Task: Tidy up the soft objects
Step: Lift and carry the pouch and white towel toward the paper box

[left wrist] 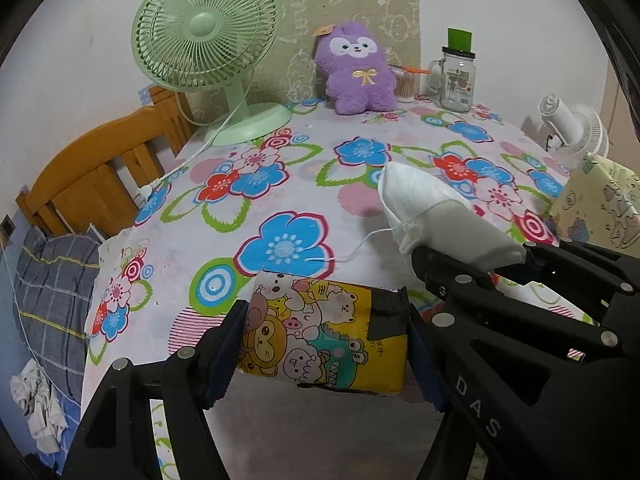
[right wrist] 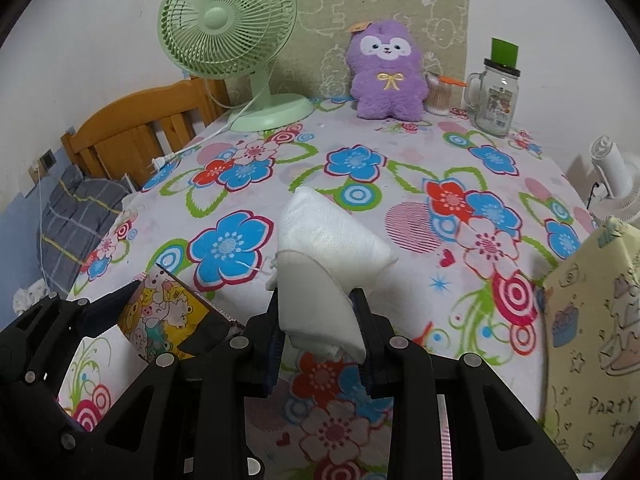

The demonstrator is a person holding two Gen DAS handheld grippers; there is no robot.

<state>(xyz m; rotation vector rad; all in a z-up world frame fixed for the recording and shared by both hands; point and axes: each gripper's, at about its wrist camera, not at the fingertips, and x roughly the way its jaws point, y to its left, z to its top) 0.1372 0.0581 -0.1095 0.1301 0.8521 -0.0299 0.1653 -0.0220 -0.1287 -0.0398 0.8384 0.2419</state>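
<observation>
Your left hand-held gripper (left wrist: 324, 344) stands wide, its two pads pressed on the sides of a yellow soft pack printed with cartoon animals (left wrist: 320, 328), which you carry just above the near edge of the tabletop (left wrist: 280, 200). The wide stance probably only matches the pack's width, since it fills the gap from pad to pad.

To its right, your right hand-held gripper (right wrist: 318, 332) is nearly closed and pinches the folded end of a white soft pouch with a thin white drawstring (right wrist: 320, 248). The pouch sticks out forward over the middle of the tabletop, off the cloth, and its string trails leftward. Gripping it at one end likely keeps the bulk clear of the pack beside it.

The tabletop wears a white cloth with blue, red and pink flowers. Along its far edge, from left to right, stand a pale green desk fan (left wrist: 208, 36), a purple plush animal with a gold bow (right wrist: 386, 72) and a clear glass mug jar with a dark lid (right wrist: 496, 96). A pale yellow bag printed with cartoons (right wrist: 592, 320) rises at the right edge. Left of the tabletop you can see an orange wooden bed headboard (left wrist: 92, 172) and a grey checked pillow (left wrist: 52, 284).
</observation>
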